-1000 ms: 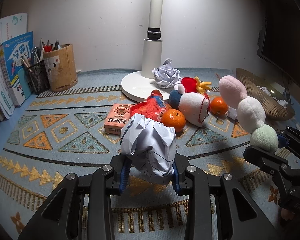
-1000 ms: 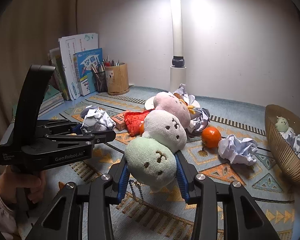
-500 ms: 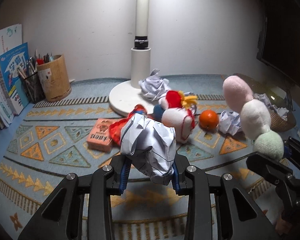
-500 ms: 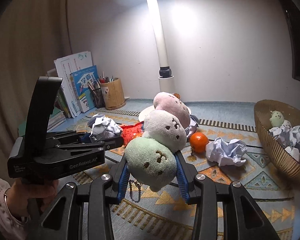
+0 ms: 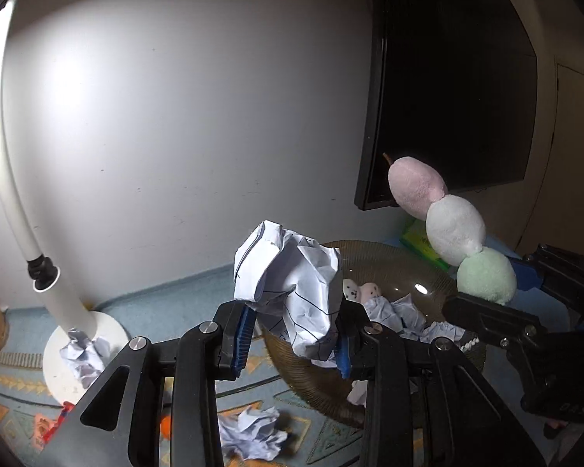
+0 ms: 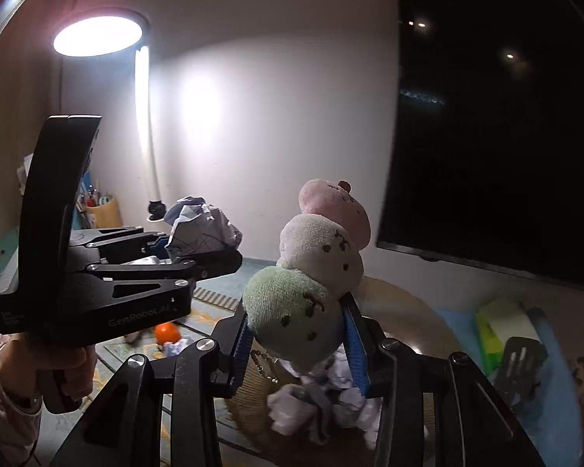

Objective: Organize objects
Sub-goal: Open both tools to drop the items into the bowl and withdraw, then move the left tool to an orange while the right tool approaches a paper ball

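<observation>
My left gripper (image 5: 292,340) is shut on a crumpled ball of lined white paper (image 5: 288,284), held in the air just in front of a brown woven bowl (image 5: 385,268). In the right wrist view the same gripper (image 6: 198,253) and paper ball (image 6: 202,229) show at the left. My right gripper (image 6: 298,344) is shut on the green end of a three-ball plush (image 6: 311,280), pink, white and green, above the bowl (image 6: 408,311). The plush (image 5: 453,229) rises at the right of the left wrist view. Several paper balls (image 5: 405,313) and a small plush lie in the bowl.
A white lamp post (image 5: 4,163) stands on its round base (image 5: 109,330) at the left, with a paper ball on it. Another paper ball (image 5: 249,432) lies on the patterned mat. An orange (image 6: 167,332), a pen cup (image 6: 105,210), a dark monitor (image 5: 451,97) and a green box (image 6: 494,330) surround the bowl.
Both grippers have risen and swung to the right with their loads, from over the toys on the mat to the bowl. The lamp base has slid to the left of the view.
</observation>
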Demonstrator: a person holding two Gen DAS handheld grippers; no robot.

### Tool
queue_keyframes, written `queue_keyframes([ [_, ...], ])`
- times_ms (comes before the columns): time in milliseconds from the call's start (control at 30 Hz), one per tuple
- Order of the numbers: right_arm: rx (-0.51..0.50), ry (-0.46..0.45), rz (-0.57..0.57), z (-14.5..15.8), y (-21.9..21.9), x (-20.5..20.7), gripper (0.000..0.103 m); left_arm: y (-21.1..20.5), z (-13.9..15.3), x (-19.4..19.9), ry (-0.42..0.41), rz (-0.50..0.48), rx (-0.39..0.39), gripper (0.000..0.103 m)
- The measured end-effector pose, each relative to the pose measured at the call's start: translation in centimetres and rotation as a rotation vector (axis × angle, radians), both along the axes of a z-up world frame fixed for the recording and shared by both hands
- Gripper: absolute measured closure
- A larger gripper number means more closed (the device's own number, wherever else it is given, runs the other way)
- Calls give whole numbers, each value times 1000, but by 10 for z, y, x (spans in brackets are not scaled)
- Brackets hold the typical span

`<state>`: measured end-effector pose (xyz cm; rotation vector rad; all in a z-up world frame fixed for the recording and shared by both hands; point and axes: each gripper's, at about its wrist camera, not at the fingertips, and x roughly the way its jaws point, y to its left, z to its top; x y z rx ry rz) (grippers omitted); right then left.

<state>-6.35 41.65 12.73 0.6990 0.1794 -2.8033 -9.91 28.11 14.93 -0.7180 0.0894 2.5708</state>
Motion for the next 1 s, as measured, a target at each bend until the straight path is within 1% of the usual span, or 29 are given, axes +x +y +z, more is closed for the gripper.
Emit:
queue_keyframes([
  [100, 31, -29, -60, -5, 26, -8, 61, 19, -15, -11, -42, -20, 16, 71],
  [133, 44, -39, -73, -9, 31, -11, 56, 23, -22, -15, -64, -32, 23, 70],
  [167, 55, -52, -89, -14, 36, -14, 49, 28, -28, -18, -87, -32, 22, 56],
  [200, 67, -72, -117, -19, 40, -19, 13, 32, -36, -22, -122, -30, 15, 23],
  [233, 80, -116, -153, -26, 44, -25, 0, 38, -45, -27, -180, -50, 0, 0],
  [267, 84, -145, -186, -33, 49, -31, 0, 41, -52, -28, -198, -73, 4, 1],
  [333, 52, -143, -229, -38, 57, -33, 0, 42, -59, -21, -190, -71, -5, 1],
  [433, -39, -129, -231, -37, 66, -26, 0, 36, -63, -9, -192, -75, -9, 1],
  [467, -56, -128, -231, -36, 66, -24, 0, 33, -63, -4, -196, -74, -13, 1],
  [567, -68, -120, -224, -31, 53, -22, 0, 19, -61, -4, -195, -51, -27, 0],
  [633, -70, -111, -210, -26, 44, -20, 0, 8, -52, -9, -196, -24, -27, 0],
  [700, -73, -99, -193, -21, 32, -16, 0, -12, -43, -13, -192, 3, -21, 0],
  [833, -95, -92, -149, -12, 4, -8, 0, -56, -31, -5, -180, 62, -30, 0],
  [933, -97, -96, -108, -10, -24, 0, 0, -99, -33, 1, -193, 114, -42, 0],
  [1000, -99, -108, -79, -13, -44, 5, 0, -126, -42, 7, -228, 128, -36, 1],
])
